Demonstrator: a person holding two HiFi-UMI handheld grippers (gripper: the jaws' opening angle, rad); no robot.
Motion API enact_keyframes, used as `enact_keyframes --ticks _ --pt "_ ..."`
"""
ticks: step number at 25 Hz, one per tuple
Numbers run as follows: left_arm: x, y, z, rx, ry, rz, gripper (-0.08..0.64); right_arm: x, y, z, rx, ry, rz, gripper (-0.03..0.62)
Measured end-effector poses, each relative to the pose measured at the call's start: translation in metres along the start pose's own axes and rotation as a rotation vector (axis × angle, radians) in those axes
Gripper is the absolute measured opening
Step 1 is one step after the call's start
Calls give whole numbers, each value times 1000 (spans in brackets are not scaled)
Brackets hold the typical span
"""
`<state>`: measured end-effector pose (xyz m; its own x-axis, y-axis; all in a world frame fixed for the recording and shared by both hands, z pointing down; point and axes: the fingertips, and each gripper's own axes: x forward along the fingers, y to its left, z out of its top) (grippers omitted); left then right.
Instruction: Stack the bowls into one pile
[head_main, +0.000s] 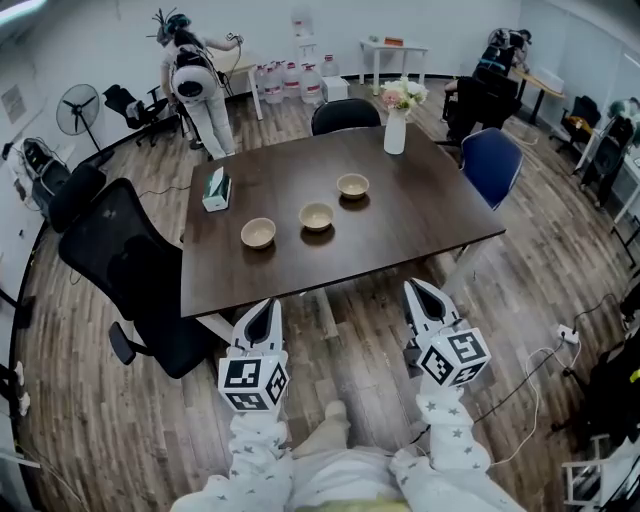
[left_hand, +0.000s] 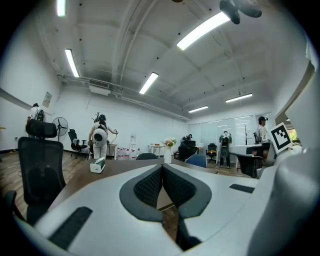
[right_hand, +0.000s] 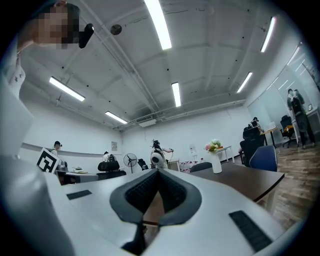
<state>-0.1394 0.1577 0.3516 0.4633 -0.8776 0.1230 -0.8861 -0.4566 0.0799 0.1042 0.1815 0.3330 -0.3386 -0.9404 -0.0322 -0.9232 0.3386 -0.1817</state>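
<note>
Both clenched, empty: left gripper (head_main: 265, 306), right gripper (head_main: 416, 290). On table (head_main: 430, 215) at twelve o'clock, apart: left bowl (head_main: 258, 232), middle bowl (head_main: 316, 215), right bowl (head_main: 352, 184).

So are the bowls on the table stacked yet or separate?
Separate. The left bowl, middle bowl and right bowl each sit upright alone on the table, in a diagonal row with bare wood between them.

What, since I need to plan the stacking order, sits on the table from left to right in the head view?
tissue box → left bowl → middle bowl → right bowl → vase
</note>
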Motion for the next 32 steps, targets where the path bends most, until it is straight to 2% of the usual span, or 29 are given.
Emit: enact_keyframes --ticks 11,20,25,32 --pt "100 29 5 -6 11 -59 26 83 -43 -9 22 18 -35 21" --pt "150 37 5 0 27 -103 26 121 -64 -18 37 33 -59 21" --pt "171 38 -2 -24 54 -118 26 137 -75 -25 43 56 -57 21" --pt "217 49 -8 -35 86 -85 26 183 -109 -34 74 74 -37 21"
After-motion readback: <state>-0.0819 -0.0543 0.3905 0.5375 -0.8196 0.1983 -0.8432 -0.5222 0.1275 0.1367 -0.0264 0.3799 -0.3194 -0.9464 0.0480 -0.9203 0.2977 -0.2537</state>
